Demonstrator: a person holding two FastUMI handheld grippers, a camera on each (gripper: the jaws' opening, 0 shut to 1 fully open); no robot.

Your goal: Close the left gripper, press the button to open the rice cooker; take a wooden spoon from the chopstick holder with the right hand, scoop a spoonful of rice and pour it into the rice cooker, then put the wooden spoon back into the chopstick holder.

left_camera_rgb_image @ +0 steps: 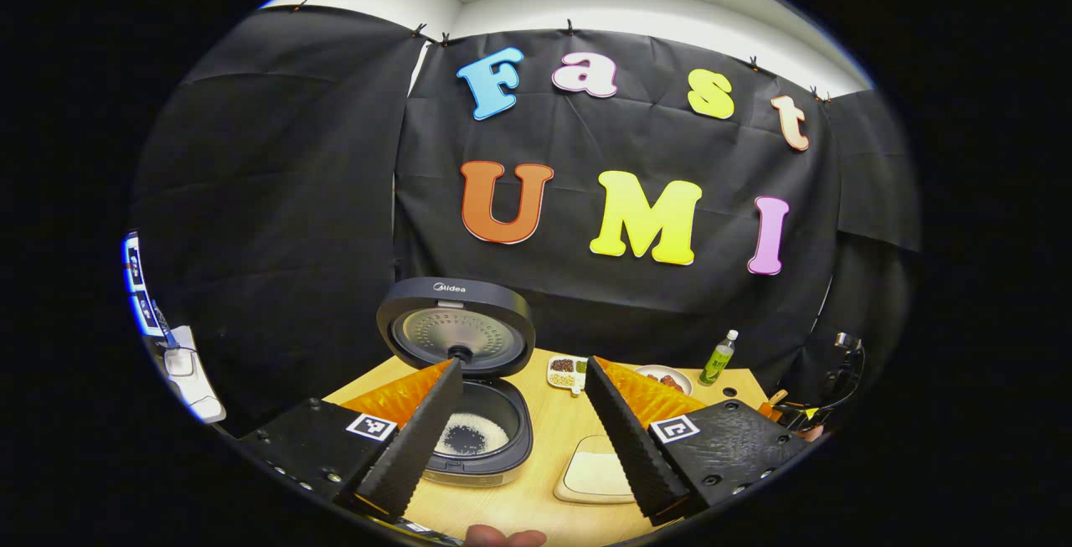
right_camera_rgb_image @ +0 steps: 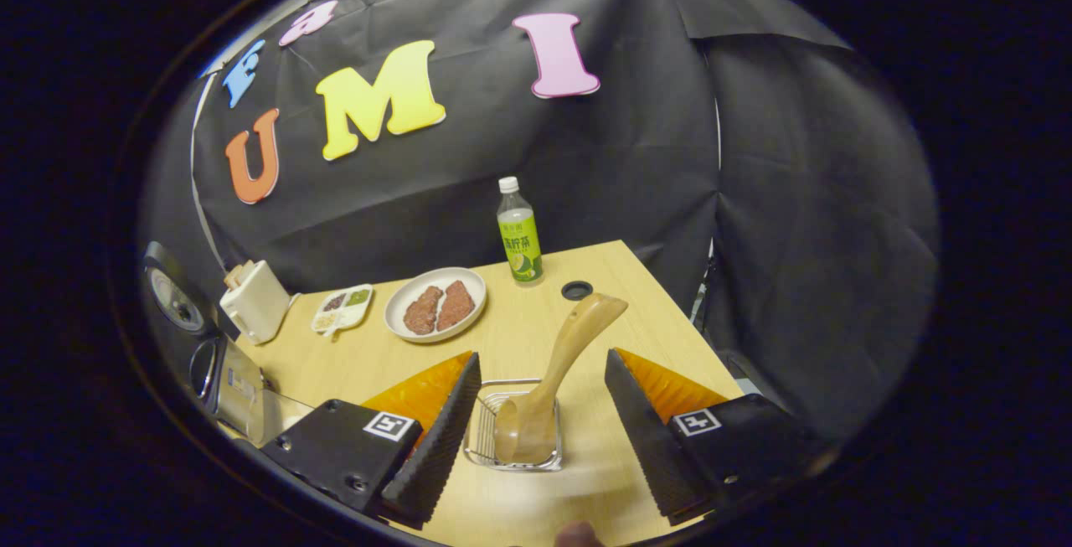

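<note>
The rice cooker (left_camera_rgb_image: 477, 446) stands open on the wooden table, its lid (left_camera_rgb_image: 456, 331) upright and white rice in the inner pot (left_camera_rgb_image: 471, 434). My left gripper (left_camera_rgb_image: 523, 369) is open above the table, with the cooker just behind its left finger and nothing between the fingers. In the right gripper view the wooden spoon (right_camera_rgb_image: 559, 363) stands bowl-down in the wire chopstick holder (right_camera_rgb_image: 487, 440), its handle leaning up to the right. My right gripper (right_camera_rgb_image: 543, 358) is open, with a finger on each side of the spoon and not touching it. The cooker (right_camera_rgb_image: 224, 379) shows at that view's left edge.
A shallow white tray of rice (left_camera_rgb_image: 596, 473) lies right of the cooker. Farther back are a small divided dish (left_camera_rgb_image: 567, 371), a plate with two meat pieces (right_camera_rgb_image: 435, 304), a green bottle (right_camera_rgb_image: 519, 233) and a white box (right_camera_rgb_image: 255, 300). The table's right edge (right_camera_rgb_image: 670, 304) is close to the holder.
</note>
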